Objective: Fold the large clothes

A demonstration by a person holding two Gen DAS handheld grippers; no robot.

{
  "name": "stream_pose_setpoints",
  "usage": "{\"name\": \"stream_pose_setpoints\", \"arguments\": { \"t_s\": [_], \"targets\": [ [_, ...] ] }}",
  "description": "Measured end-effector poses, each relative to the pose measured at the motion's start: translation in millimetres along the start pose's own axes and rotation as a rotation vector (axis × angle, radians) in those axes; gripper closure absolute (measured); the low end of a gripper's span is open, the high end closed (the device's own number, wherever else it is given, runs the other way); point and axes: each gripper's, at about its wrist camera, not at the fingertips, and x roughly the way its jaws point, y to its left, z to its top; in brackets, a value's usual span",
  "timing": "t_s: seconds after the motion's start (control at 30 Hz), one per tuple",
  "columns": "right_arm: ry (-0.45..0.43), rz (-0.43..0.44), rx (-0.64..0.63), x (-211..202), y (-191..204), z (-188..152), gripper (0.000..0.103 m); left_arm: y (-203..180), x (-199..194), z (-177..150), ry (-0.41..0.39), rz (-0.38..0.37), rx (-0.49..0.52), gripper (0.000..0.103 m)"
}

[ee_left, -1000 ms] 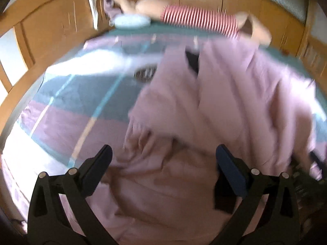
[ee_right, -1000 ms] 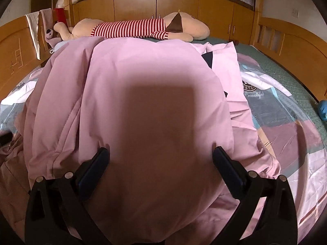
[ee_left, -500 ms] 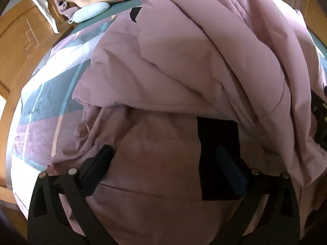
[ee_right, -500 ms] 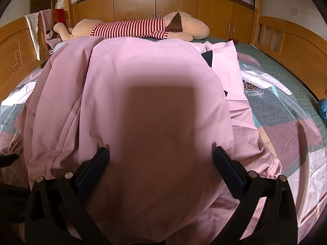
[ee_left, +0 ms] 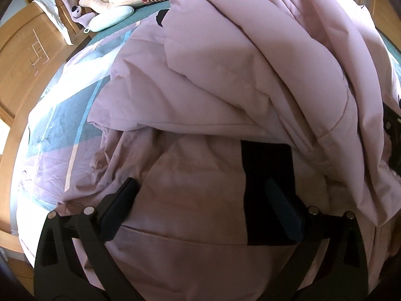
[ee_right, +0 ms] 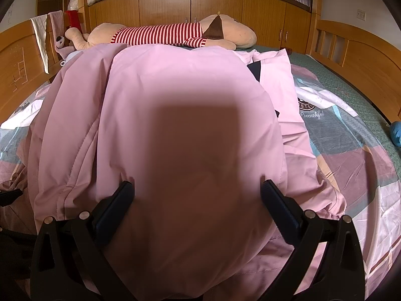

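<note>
A large pink padded garment (ee_left: 225,80) with a black panel (ee_left: 268,175) lies heaped on the bed. Its upper layer is folded over a flatter lower layer. My left gripper (ee_left: 200,195) is open just above that lower layer, its right finger over the black panel. In the right wrist view the same pink garment (ee_right: 175,105) bulges up between the wide-apart fingers of my right gripper (ee_right: 198,190), which is open. The fabric hides what lies under the right gripper. A black part at the left wrist view's right edge is partly hidden by cloth.
A patchwork bed sheet (ee_right: 351,150) covers the bed. A big plush toy in a red-striped shirt (ee_right: 163,35) and a pale blue pillow (ee_left: 112,20) lie at the far end. Wooden bed boards (ee_left: 27,50) and cabinets (ee_right: 225,7) surround the bed. A blue object (ee_right: 396,133) sits at the right edge.
My left gripper has swung in and down from a wide view of the bed to close over the garment's lower layer and black panel. The right gripper has barely moved.
</note>
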Motion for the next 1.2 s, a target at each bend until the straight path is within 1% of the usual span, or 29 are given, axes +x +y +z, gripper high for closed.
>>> {"name": "stream_pose_setpoints", "arguments": {
  "t_s": [0.03, 0.07, 0.13, 0.17, 0.2, 0.23, 0.27, 0.3, 0.33, 0.4, 0.43, 0.5, 0.6, 0.63, 0.67, 0.73, 0.77, 0.8, 0.83, 0.87, 0.9, 0.93, 1.0, 1.03, 1.2],
  "targets": [
    [0.000, 0.000, 0.000, 0, 0, 0, 0.001, 0, -3, 1, -0.004, 0.004, 0.011, 0.002],
    [0.000, 0.000, -0.001, 0, 0, 0, 0.001, -1, -10, 2, -0.033, 0.031, 0.020, 0.002],
    [0.000, 0.001, 0.000, 0, 0, 0, 0.001, 0, -29, 3, -0.154, 0.092, 0.015, 0.002],
    [-0.001, 0.001, 0.000, 0, 0, 0, 0.001, 2, -45, 4, -0.249, 0.116, 0.003, 0.002],
    [-0.001, 0.001, 0.001, 0, 0, 0, 0.001, 4, -53, 4, -0.291, 0.114, -0.007, 0.002],
    [-0.002, 0.001, 0.001, 0, -1, 0, 0.001, 5, -56, 5, -0.307, 0.104, -0.013, 0.002],
    [-0.002, 0.001, 0.001, 0, 0, 0, 0.001, 7, -55, 7, -0.295, 0.082, -0.020, 0.002],
    [-0.002, 0.000, 0.002, 0, -1, 0, 0.001, 9, -47, 8, -0.254, 0.065, -0.021, 0.002],
    [-0.002, 0.000, 0.002, 0, 0, -1, 0.001, 10, -37, 9, -0.206, 0.054, -0.023, 0.002],
    [-0.001, -0.001, 0.000, 1, -1, -1, 0.001, 15, -7, 6, -0.084, 0.049, -0.044, 0.002],
    [-0.001, -0.002, 0.001, 0, 0, -1, 0.001, 17, 1, 6, -0.055, 0.046, -0.053, 0.002],
    [-0.001, -0.003, 0.002, 1, 0, -1, 0.001, 18, 4, 6, -0.066, 0.052, -0.062, 0.002],
    [0.000, 0.003, 0.008, -1, -1, 1, 0.001, 12, 7, 7, -0.064, 0.078, -0.029, 0.002],
    [-0.001, 0.017, 0.018, -5, -4, 3, 0.001, 11, 7, 8, -0.067, 0.080, -0.028, 0.002],
    [-0.020, 0.027, 0.034, -11, -5, 5, 0.001, 10, 8, 8, -0.068, 0.081, -0.027, 0.002],
    [-0.115, 0.044, 0.070, -29, -10, 8, 0.001, 10, 10, 11, -0.065, 0.077, -0.029, 0.002],
    [-0.180, 0.052, 0.077, -41, -11, 9, 0.001, 11, 10, 11, -0.063, 0.074, -0.032, 0.002],
    [-0.218, 0.049, 0.067, -48, -9, 10, 0.001, 10, 10, 11, -0.064, 0.073, -0.032, 0.002],
    [-0.236, 0.041, 0.048, -51, -6, 11, 0.001, 10, 10, 11, -0.065, 0.074, -0.031, 0.002],
    [-0.225, 0.030, 0.011, -48, 0, 11, 0.001, 11, 10, 13, -0.066, 0.077, -0.028, 0.002],
    [-0.192, 0.021, -0.023, -41, 6, 10, 0.001, 11, 10, 14, -0.068, 0.082, -0.023, 0.002],
    [-0.150, 0.015, -0.051, -31, 10, 7, 0.001, 10, 10, 14, -0.071, 0.087, -0.019, 0.002],
    [-0.027, 0.010, -0.097, -4, 19, 0, 0.001, 7, 9, 12, -0.072, 0.094, -0.014, 0.002],
    [-0.003, 0.006, -0.104, 2, 20, -2, 0.001, 6, 8, 11, -0.072, 0.095, -0.013, 0.002],
    [-0.005, 0.010, -0.097, 5, 17, -3, 0.001, 5, 8, 11, -0.073, 0.094, -0.013, 0.002]
  ]
}}
